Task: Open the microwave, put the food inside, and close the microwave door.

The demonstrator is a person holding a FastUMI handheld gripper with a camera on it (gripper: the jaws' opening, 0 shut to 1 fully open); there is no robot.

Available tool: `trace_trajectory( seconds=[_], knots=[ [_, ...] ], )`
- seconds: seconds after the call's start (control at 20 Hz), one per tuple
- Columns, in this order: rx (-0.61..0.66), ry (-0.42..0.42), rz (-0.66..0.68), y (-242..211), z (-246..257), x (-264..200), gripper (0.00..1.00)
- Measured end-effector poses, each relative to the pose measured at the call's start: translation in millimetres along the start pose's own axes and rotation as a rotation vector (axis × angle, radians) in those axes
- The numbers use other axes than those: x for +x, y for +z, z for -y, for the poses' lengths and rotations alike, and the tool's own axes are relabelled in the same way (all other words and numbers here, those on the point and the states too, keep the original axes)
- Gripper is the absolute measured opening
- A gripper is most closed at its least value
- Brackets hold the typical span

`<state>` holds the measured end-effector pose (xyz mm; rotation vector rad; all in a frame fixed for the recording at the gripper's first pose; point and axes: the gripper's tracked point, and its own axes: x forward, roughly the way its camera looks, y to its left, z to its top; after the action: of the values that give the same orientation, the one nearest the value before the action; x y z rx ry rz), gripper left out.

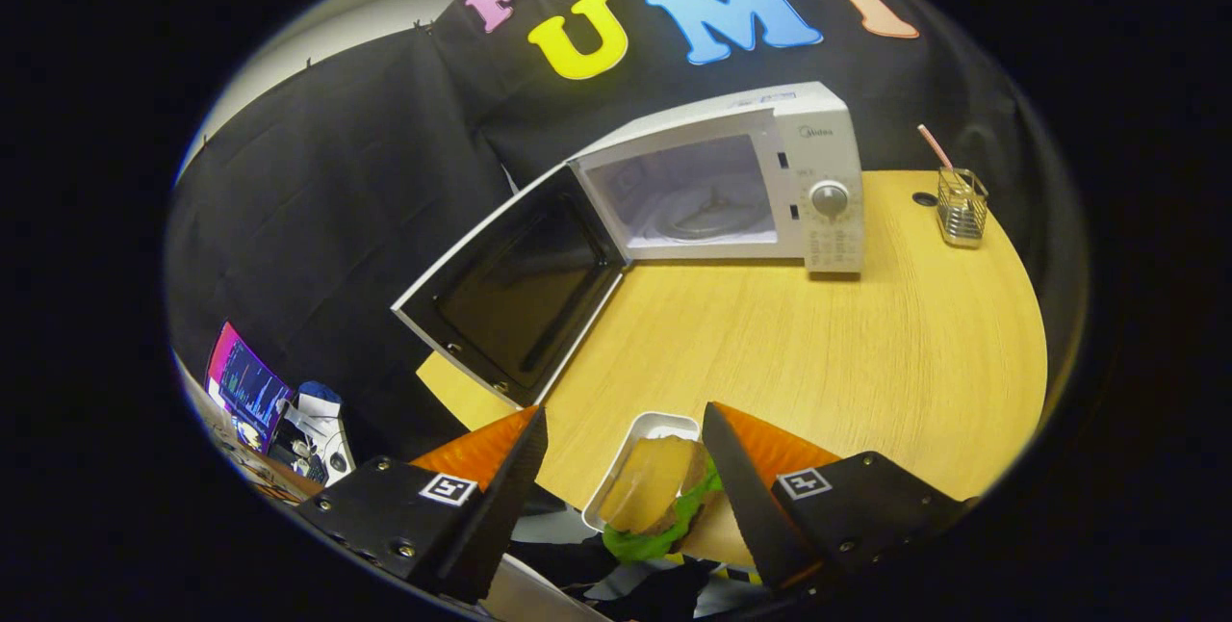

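Observation:
The white microwave [760, 184] stands at the back of the wooden table [847, 352]. Its door [515, 290] is swung wide open to the left, and the cavity with the glass turntable [707, 218] shows. A sandwich [654, 482] with green lettuce lies in a small white tray [656, 423] between my fingers, near the table's front edge. My gripper [625, 413] is open. The right finger overlaps the tray's right side, while bare wood shows between the left finger and the tray.
A wire holder [962, 208] with a pink straw stands to the right of the microwave. Below the table's left edge are a lit screen [245, 383] and some desk clutter. Bare tabletop lies between the tray and the microwave.

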<state>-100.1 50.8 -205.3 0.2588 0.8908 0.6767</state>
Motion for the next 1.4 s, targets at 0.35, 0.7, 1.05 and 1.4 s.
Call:
trace_trajectory(
  seconds=[0.35,0.7,1.05,1.4],
  knots=[
    [0.103,-0.022,-0.126,-47,26,21,0.98],
    [0.177,-0.034,-0.182,-64,29,38,0.68],
    [0.186,-0.06,-0.175,-53,16,30,0.32],
    [0.25,-0.079,-0.033,6,-11,15,0.32]
  ],
)
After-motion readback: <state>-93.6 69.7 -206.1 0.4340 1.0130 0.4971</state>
